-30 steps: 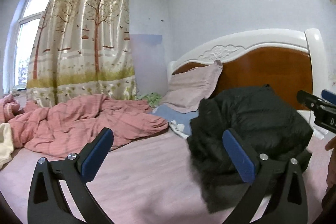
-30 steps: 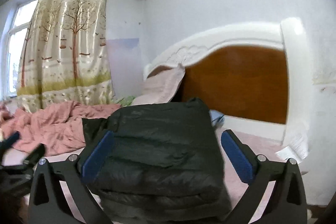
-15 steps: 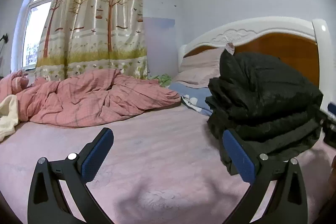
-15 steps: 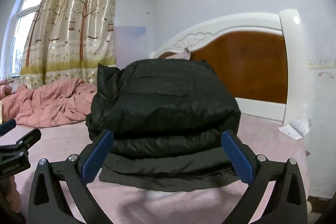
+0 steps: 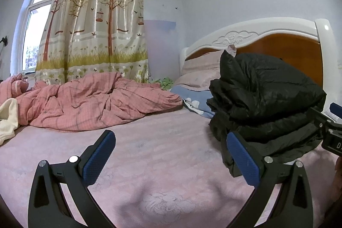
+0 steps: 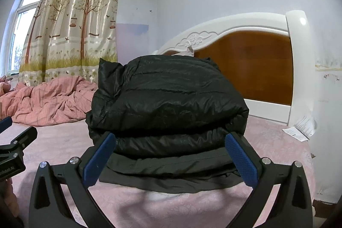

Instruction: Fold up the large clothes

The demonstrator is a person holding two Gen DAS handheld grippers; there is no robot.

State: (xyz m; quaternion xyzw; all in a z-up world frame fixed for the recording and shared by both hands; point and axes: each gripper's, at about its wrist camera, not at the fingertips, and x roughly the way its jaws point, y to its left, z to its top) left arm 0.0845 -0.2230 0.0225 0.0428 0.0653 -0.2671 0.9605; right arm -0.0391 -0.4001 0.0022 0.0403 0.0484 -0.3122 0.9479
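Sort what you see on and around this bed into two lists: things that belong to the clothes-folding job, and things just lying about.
Job: black puffer jacket, folded; left gripper; right gripper.

Lying about: pink checked duvet; pink pillow; blue pillow; papers.

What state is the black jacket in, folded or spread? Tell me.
Folded. The black jacket sits on the bed as a compact stack of puffy layers, edges roughly aligned, one corner poking up at the back left.

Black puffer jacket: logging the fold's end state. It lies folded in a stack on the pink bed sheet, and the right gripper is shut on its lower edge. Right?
Not quite. The black puffer jacket does lie folded on the pink bed sheet, but the right gripper is open, its jaws spread wide before the stack. The right wrist view shows it.
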